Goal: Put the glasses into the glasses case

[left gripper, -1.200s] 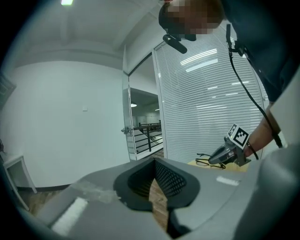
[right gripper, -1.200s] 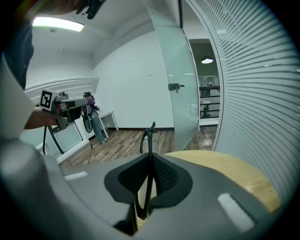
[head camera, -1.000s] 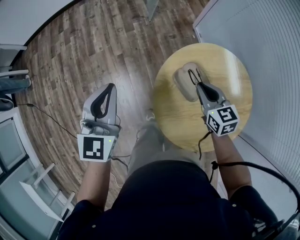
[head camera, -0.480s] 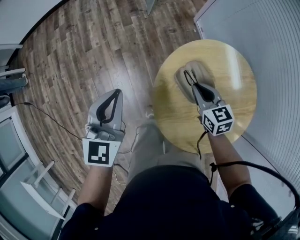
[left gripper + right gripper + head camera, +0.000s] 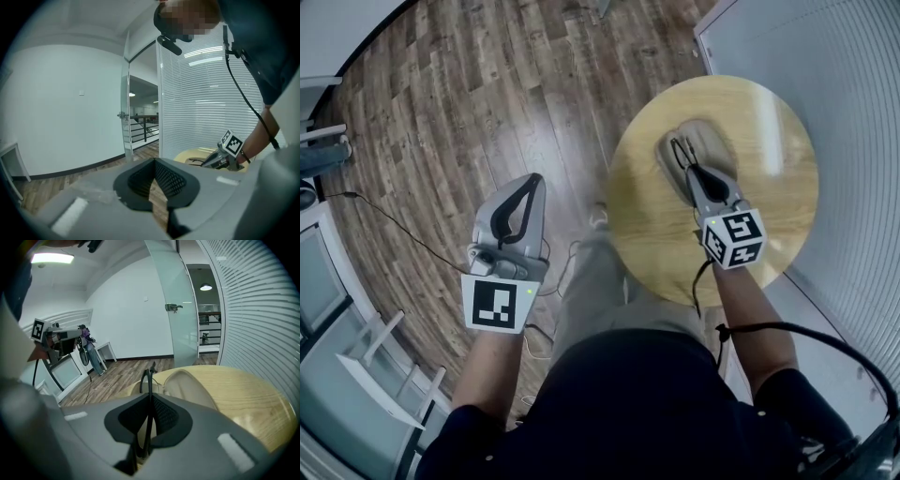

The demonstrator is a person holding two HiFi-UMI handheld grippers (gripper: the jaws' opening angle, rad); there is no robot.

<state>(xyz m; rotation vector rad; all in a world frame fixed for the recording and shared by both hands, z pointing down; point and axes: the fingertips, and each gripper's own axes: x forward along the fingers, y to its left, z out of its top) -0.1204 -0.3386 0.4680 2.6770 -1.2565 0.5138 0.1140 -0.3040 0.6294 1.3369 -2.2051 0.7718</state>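
Observation:
An open beige glasses case (image 5: 711, 142) lies on the round wooden table (image 5: 773, 122). My right gripper (image 5: 696, 174) is shut on the black glasses (image 5: 682, 153) and holds them just over the case's near half. In the right gripper view the black frame (image 5: 146, 377) sticks up from between the jaws of that gripper (image 5: 150, 401), with the case (image 5: 190, 385) right behind it. My left gripper (image 5: 530, 182) hangs over the wooden floor well left of the table, shut with nothing in it.
The table stands against a wall of white blinds (image 5: 853, 141). Wooden floor (image 5: 487, 94) spreads to the left, with a black cable (image 5: 394, 225) across it and white furniture (image 5: 384, 375) at the lower left. The person's legs stand between floor and table.
The right gripper has carried the glasses a little further in over the case. The left gripper has drifted slightly towards the table and stays shut.

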